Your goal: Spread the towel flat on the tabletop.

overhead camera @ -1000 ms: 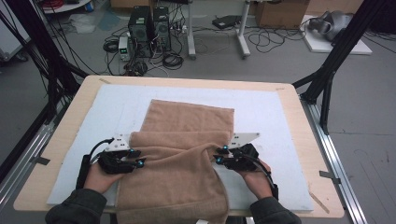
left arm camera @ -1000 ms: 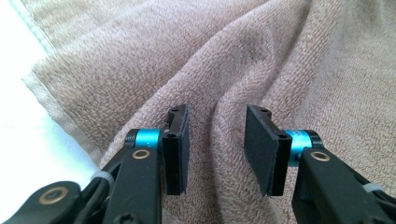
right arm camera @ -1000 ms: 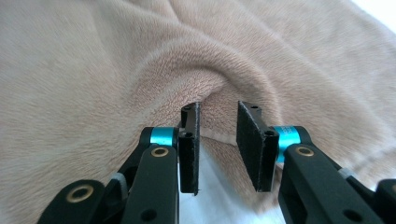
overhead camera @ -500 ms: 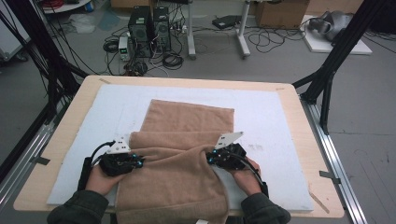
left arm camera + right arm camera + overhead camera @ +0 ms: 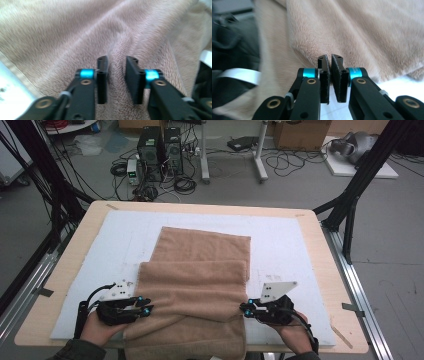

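A tan towel (image 5: 200, 250) lies on the white mat (image 5: 285, 245), its near part folded back over itself and its front end hanging over the table's near edge. At the fold's left edge, my left gripper (image 5: 146, 309) holds a ridge of towel (image 5: 116, 72) between its jaws (image 5: 116, 61). My right gripper (image 5: 243, 308) is at the fold's right edge. In the right gripper view its jaws (image 5: 330, 58) stand nearly together on the towel's edge (image 5: 312, 53).
The wooden table (image 5: 320, 240) carries the white mat. Black frame legs (image 5: 350, 205) stand at the right and left. Computers and cables (image 5: 160, 150) lie on the floor beyond the far edge. Bare mat lies to either side of the towel.
Both grippers have drawn back toward the person with the towel, the right one also moving outward. The bunched fold has spread flat and wider across the towel.
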`<state>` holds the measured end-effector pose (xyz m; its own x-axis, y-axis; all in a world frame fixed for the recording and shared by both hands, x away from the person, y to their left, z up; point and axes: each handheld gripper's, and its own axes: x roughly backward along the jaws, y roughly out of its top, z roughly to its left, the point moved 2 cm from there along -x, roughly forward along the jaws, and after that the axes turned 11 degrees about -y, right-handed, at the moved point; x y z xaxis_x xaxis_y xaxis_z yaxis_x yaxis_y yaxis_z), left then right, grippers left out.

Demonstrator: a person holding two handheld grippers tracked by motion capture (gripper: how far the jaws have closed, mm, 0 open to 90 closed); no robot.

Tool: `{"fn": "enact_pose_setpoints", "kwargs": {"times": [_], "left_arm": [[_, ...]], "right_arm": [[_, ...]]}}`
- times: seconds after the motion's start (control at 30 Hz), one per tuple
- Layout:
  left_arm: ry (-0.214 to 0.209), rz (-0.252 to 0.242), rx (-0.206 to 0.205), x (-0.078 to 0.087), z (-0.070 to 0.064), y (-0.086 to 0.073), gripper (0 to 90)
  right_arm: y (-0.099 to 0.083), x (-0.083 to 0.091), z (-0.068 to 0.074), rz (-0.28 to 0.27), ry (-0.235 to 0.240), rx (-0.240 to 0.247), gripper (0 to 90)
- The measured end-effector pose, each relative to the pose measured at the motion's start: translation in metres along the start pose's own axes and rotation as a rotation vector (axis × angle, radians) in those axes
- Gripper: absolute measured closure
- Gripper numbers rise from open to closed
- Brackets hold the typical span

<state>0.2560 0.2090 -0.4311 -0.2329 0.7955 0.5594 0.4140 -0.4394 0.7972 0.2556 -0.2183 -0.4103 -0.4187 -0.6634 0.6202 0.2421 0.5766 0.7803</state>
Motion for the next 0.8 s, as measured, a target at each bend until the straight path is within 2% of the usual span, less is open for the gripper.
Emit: {"fn": "enact_pose_setpoints", "kwargs": {"times": [0.07, 0.13, 0.2, 0.27, 0.33, 0.37, 0.43, 0.47, 0.5, 0.57, 0.73, 0.8], "left_arm": [[0.023, 0.004, -0.007, 0.000, 0.005, 0.005, 60.5], [0.042, -0.003, -0.004, -0.004, 0.013, 0.010, 59.1], [0.059, 0.011, 0.011, -0.011, 0.022, 0.011, 56.7], [0.074, 0.049, 0.009, -0.020, 0.028, 0.008, 56.1], [0.069, 0.101, 0.020, -0.030, 0.033, 0.003, 57.5], [0.076, 0.092, -0.002, -0.032, 0.033, 0.001, 62.8], [0.072, 0.092, 0.003, -0.031, 0.031, 0.000, 73.4], [0.071, 0.096, -0.002, -0.031, 0.029, 0.000, 80.4], [0.079, 0.097, -0.014, -0.031, 0.026, -0.001, 82.7], [0.083, 0.108, -0.028, -0.030, 0.021, -0.002, 84.0], [0.066, 0.102, -0.045, -0.023, 0.002, -0.010, 84.7], [0.043, 0.098, -0.052, -0.018, -0.008, -0.014, 84.7]], "right_arm": [[0.005, 0.005, -0.006, -0.006, -0.014, -0.004, 78.1], [0.010, 0.001, -0.013, 0.005, -0.009, -0.003, 71.6], [0.013, -0.012, -0.020, 0.021, 0.007, -0.024, 66.7], [0.014, -0.028, -0.023, 0.051, 0.008, -0.037, 60.7], [0.011, -0.043, -0.025, 0.077, 0.018, -0.047, 59.3], [0.009, -0.050, -0.025, 0.091, 0.032, -0.051, 62.5], [0.003, -0.063, -0.020, 0.131, 0.053, -0.032, 73.9], [0.000, -0.068, -0.016, 0.157, 0.084, -0.026, 81.5], [-0.002, -0.069, -0.012, 0.149, 0.080, -0.013, 83.7], [-0.003, -0.066, -0.008, 0.149, 0.095, -0.010, 84.7], [-0.002, -0.052, 0.009, 0.148, 0.136, 0.041, 84.8], [-0.003, -0.043, 0.014, 0.142, 0.158, 0.050, 84.7]]}}
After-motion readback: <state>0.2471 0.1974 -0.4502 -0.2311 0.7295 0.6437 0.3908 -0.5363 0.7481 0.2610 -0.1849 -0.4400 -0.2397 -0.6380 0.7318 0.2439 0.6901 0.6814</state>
